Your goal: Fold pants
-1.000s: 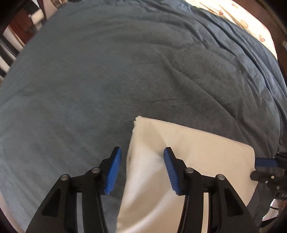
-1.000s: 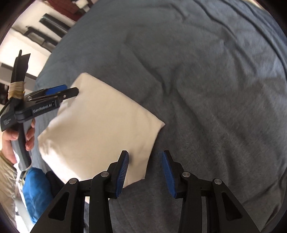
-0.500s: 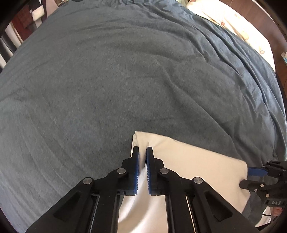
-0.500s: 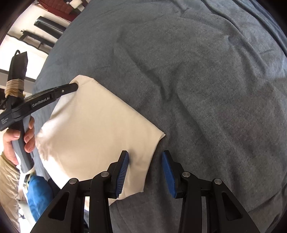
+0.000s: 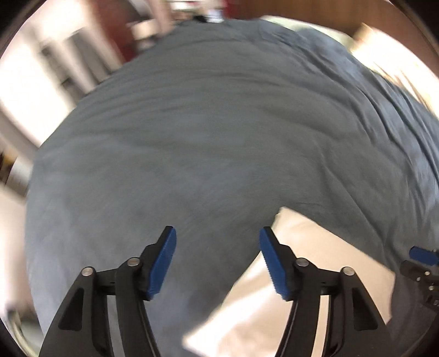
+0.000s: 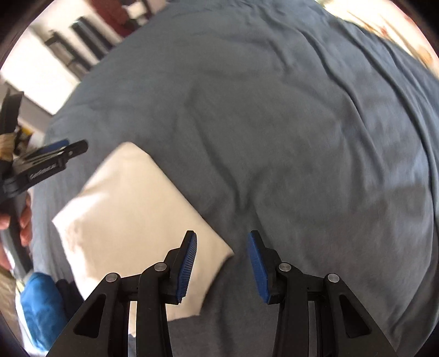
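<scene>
A grey-blue bedspread (image 6: 288, 137) fills both views, creased and rumpled, with a strip of pale patterned bedding (image 6: 384, 24) showing past its far right edge. The pants (image 6: 131, 219), cream-white and folded into a flat rectangle, lie near the bedspread's near left edge, one corner pointing toward the middle of the bed. The left gripper (image 5: 218, 258) is tipped steeply downward and hangs above bare bedspread just left of the pants' far corner; its jaws have just been opening and now stand wide apart with only the cover visible between them, no cloth. From the right wrist view the same tool juts in from the left edge, gripped by a person's hand (image 6: 23, 219), with white lettering on its black side too blurred to read. The right gripper (image 6: 222, 263) also points steeply down over the pants' near right corner; its blue pads (image 6: 188, 263) stand partly apart, the left one over the cloth and the right one over the bedspread, pressing on nothing. A crumpled blue item (image 6: 41, 307) lies off the near left edge.
</scene>
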Demonstrator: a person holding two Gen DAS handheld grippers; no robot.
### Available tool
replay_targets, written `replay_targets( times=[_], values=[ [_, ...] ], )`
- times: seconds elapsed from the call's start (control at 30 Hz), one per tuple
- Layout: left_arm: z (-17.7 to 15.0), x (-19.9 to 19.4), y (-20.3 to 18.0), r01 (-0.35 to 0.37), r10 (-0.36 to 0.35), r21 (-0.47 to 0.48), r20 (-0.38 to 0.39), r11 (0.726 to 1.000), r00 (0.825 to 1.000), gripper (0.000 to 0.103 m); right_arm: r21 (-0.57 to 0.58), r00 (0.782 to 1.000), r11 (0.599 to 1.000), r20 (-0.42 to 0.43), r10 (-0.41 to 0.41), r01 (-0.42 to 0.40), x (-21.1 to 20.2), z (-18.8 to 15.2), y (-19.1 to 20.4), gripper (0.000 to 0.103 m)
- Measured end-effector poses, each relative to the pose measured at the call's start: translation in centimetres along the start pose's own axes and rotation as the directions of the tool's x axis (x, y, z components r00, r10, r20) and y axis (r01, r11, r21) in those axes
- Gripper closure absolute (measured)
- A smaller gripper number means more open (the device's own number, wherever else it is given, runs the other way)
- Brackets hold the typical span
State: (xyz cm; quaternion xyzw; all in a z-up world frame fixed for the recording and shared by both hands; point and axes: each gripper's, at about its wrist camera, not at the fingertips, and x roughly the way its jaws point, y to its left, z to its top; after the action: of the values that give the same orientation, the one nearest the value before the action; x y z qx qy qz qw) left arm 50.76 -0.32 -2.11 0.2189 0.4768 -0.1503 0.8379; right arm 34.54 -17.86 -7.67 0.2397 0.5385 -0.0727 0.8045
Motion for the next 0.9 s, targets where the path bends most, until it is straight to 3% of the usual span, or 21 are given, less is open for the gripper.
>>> replay_targets(
  times=[0.07, 0.13, 0.23, 0.37, 0.5, 0.7, 0.8, 0.9],
  values=[
    [-1.9, -2.2, 1.5, -0.041, 0.044, -0.134, 0.016, 0.990, 0.999, 0.031, -0.078, 0.999, 0.996, 0.017, 0.040, -0.038, -0.6, 1.0, 0.6, 0.063],
    [-4.5, -3.8, 2.4, -0.049, 0.055, -0.281, 0.013, 0.959, 0.998, 0.024, -0.180, 0.997, 0.982, 0.047, 0.069, -0.059, -1.3, 1.9, 1.2, 0.063],
    [-8.4, -4.7, 2.5, -0.047, 0.047, -0.416, -0.012, 0.908, 0.999, 0.024, -0.286, 0.989, 0.951, 0.052, 0.141, -0.120, -1.8, 3.3, 2.0, 0.056],
    [-12.5, -4.3, 1.6, -0.050, 0.040, -0.517, -0.030, 0.855, 0.999, 0.024, -0.386, 0.973, 0.897, -0.008, 0.231, -0.216, -0.9, 5.0, 3.2, 0.056],
    [-15.6, -3.1, 1.4, 0.046, -0.060, -0.640, 0.000, 0.767, 0.998, 0.024, -0.486, 0.968, 0.839, -0.069, 0.241, -0.244, 0.5, 5.8, 5.5, 0.056],
    [-17.7, -1.0, 2.0, 0.075, -0.080, -0.733, 0.028, 0.676, 0.996, 0.023, -0.595, 0.964, 0.760, -0.115, 0.240, -0.261, 2.8, 5.9, 7.9, 0.056],
    [-17.9, 0.2, 2.0, 0.114, -0.122, -0.759, 0.047, 0.641, 0.991, 0.023, -0.612, 0.962, 0.744, -0.125, 0.243, -0.268, 4.0, 6.0, 8.5, 0.056],
    [-18.0, 1.4, 1.7, 0.133, -0.147, -0.765, 0.050, 0.630, 0.988, 0.023, -0.617, 0.955, 0.730, -0.158, 0.250, -0.293, 5.2, 6.1, 8.7, 0.056]
  ],
)
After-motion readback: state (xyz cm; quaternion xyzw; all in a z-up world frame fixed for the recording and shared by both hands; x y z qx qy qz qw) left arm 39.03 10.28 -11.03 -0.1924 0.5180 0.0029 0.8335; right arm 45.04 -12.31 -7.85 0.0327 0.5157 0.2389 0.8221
